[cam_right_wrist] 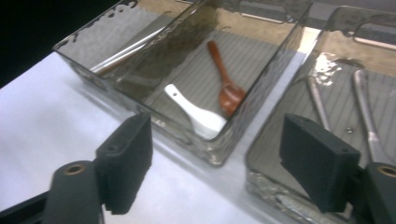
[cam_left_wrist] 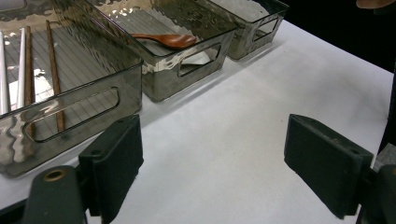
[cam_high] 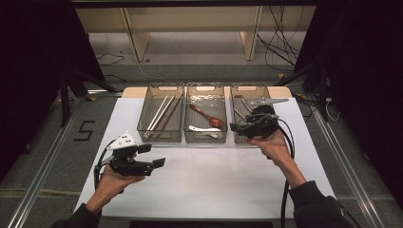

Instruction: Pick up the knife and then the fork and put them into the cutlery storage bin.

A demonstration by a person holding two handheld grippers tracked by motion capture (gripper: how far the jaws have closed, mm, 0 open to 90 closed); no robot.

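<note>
High view: floor mark (cam_high: 84, 130) perhaps reads "5"; left gripper (cam_high: 154, 156) and right gripper (cam_high: 241, 127) both spread, empty.

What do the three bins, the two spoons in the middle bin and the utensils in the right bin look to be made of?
Bins: smoky see-through plastic, glossy, with rippled walls that show the contents.
Brown spoon: likely wood, possibly lacquered; reddish-brown with a soft sheen.
White spoon: probably ceramic or melamine; smooth, plain white, thick-bodied.
Utensils in the right bin: seemingly steel; thin, grey, reflective handles.
</note>
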